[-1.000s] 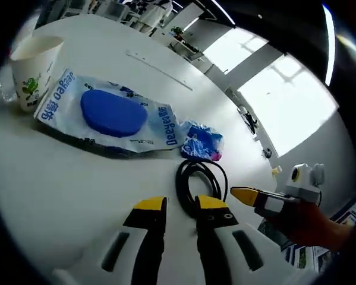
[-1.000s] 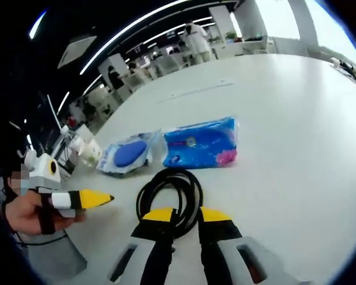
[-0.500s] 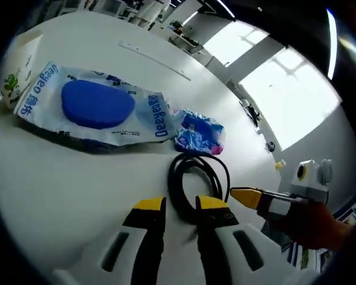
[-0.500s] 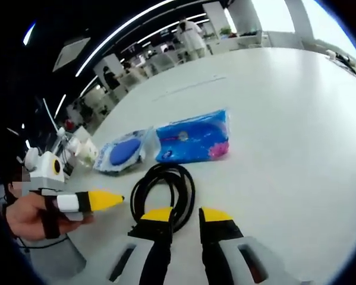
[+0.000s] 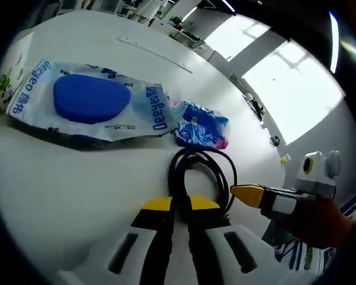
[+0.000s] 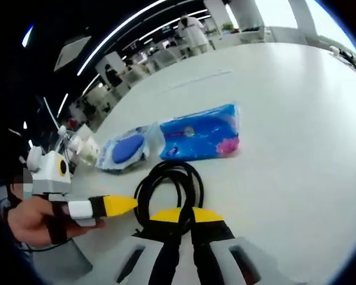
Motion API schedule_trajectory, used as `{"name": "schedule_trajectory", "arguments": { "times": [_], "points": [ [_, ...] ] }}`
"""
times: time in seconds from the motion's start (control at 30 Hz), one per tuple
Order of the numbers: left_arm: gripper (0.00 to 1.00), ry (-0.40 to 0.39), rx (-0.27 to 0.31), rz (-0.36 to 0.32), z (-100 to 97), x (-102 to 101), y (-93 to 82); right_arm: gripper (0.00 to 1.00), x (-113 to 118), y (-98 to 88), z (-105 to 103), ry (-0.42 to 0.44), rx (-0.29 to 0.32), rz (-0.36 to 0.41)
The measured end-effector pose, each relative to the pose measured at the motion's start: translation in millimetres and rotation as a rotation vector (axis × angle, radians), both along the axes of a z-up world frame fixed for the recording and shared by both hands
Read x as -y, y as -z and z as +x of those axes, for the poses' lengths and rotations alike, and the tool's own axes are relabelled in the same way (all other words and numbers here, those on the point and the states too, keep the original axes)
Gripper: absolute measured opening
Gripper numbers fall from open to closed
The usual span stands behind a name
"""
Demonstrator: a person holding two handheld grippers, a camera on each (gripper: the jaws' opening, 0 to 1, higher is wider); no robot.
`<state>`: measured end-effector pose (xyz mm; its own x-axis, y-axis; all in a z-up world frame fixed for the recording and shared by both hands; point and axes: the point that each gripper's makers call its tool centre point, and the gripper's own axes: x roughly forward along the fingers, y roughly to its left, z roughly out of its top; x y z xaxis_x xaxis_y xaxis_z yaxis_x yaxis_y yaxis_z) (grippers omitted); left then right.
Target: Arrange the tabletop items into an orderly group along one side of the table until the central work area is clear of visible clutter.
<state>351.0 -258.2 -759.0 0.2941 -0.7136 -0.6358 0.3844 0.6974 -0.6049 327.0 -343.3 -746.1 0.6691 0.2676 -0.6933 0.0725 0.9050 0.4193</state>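
Pinching the black coiled cable (image 5: pixel 197 172), both the left gripper (image 5: pixel 180 205) and right gripper (image 6: pixel 185 215) hold its soft, light, floppy loop

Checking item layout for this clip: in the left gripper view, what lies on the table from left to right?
paper cup → blue-pad packet → small blue wrapped pack → the right gripper coming in at the right.

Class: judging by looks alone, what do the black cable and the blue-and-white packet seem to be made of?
Cable: probably rubber- or plastic-sheathed, smooth and faintly glossy, since it bends into soft loops. Packet: likely thin plastic film, glossy and printed, with wrinkles and glints along its edges.
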Motion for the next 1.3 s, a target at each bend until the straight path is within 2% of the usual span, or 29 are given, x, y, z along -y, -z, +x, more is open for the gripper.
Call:
{"name": "schedule_trajectory", "arguments": {
  "times": [0.43,1.03,1.3],
  "points": [
    [0.01,0.004,-0.003,0.011,-0.8,-3.3,-0.4,0.01,-2.6,-1.4,1.4,-0.004,0.001,0.012],
    [0.02,-0.030,0.015,0.061,3.8,-33.7,-0.9,0.00,-31.8,-2.6,13.7,-0.064,0.010,0.020],
    [0.02,-0.035,0.010,0.059,4.4,-34.8,0.1,0.01,-32.3,-2.1,14.4,-0.060,0.007,0.019]
  ]
}}
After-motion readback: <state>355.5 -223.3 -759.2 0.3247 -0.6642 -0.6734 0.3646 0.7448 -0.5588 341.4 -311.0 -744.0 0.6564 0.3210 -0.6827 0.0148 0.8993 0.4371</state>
